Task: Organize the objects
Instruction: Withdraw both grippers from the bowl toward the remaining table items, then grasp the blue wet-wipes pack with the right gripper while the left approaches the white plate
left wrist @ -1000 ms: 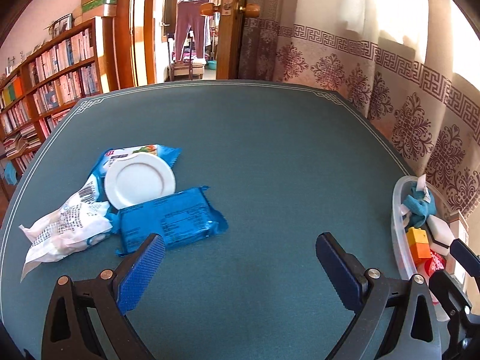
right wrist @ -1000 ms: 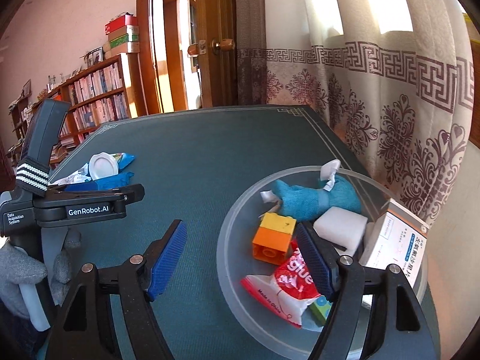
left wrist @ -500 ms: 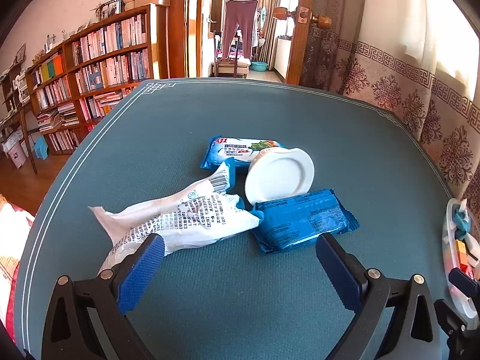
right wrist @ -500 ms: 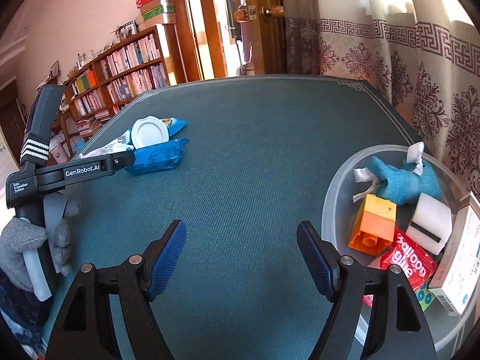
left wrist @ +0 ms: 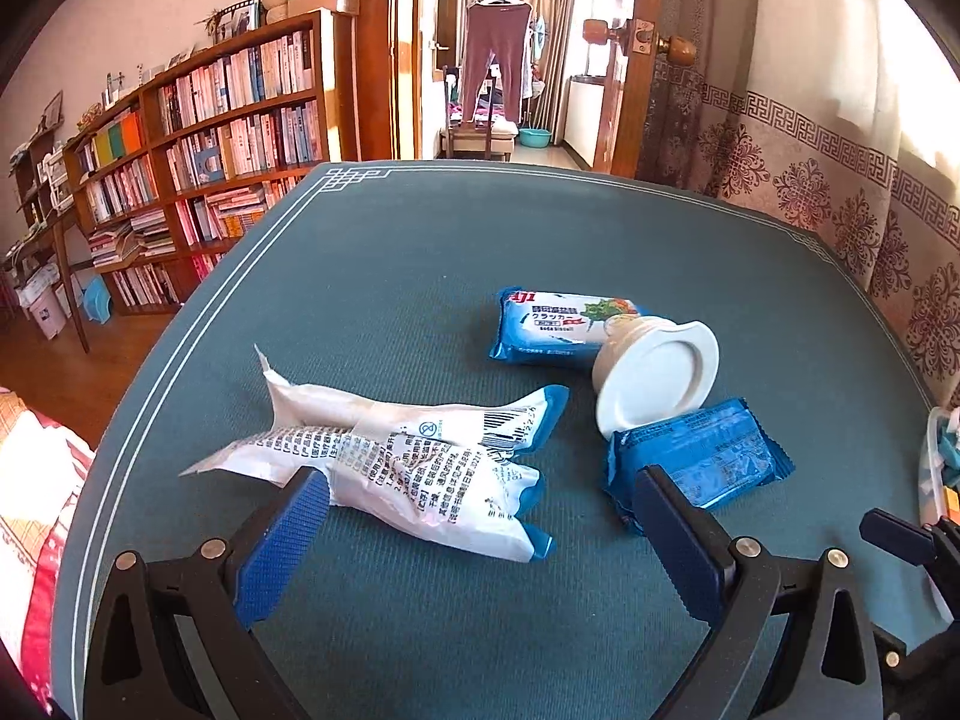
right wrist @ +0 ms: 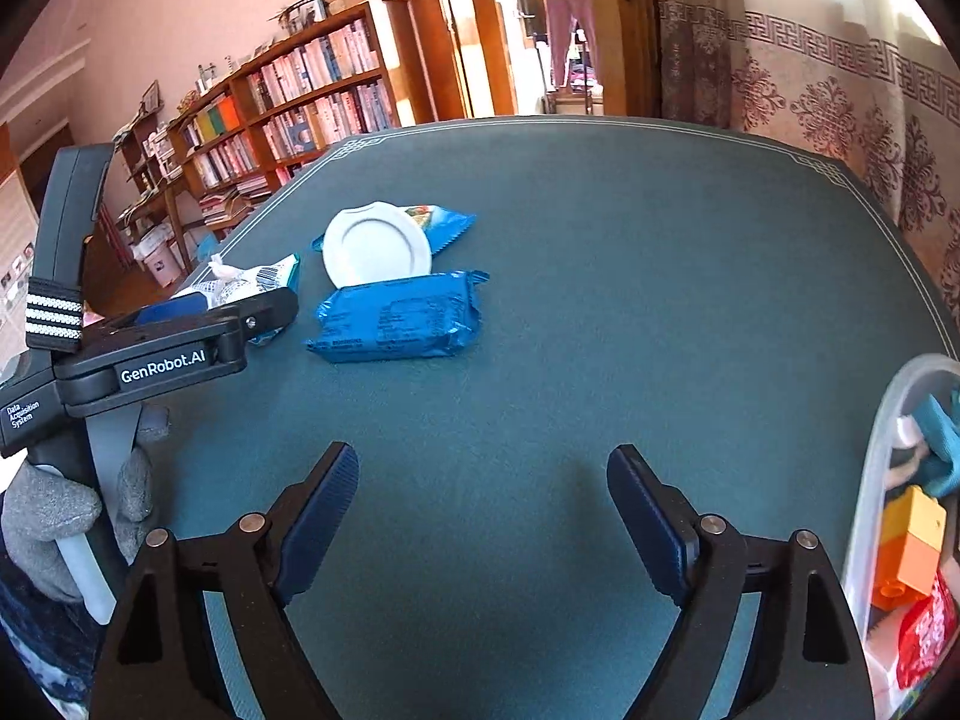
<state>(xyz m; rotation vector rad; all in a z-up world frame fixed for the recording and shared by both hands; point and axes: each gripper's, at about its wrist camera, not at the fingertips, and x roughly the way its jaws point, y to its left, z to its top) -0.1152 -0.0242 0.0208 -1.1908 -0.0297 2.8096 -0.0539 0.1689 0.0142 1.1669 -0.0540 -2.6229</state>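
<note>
We hold our left tongs [left wrist: 480,516] low over the green counter [left wrist: 420,252], wide open and gripping nothing, with the crumpled white packet [left wrist: 414,462] lying between the tips and the dark blue packet [left wrist: 696,456] just beside the right tip. Beyond them a white lid [left wrist: 657,378] leans on a light blue biscuit packet [left wrist: 552,324]. Our right tongs [right wrist: 483,498] also hover level and wide open over bare counter, the clear tub [right wrist: 882,450] of toys at their right, the gloved left hand [right wrist: 54,516] at the left edge.
</note>
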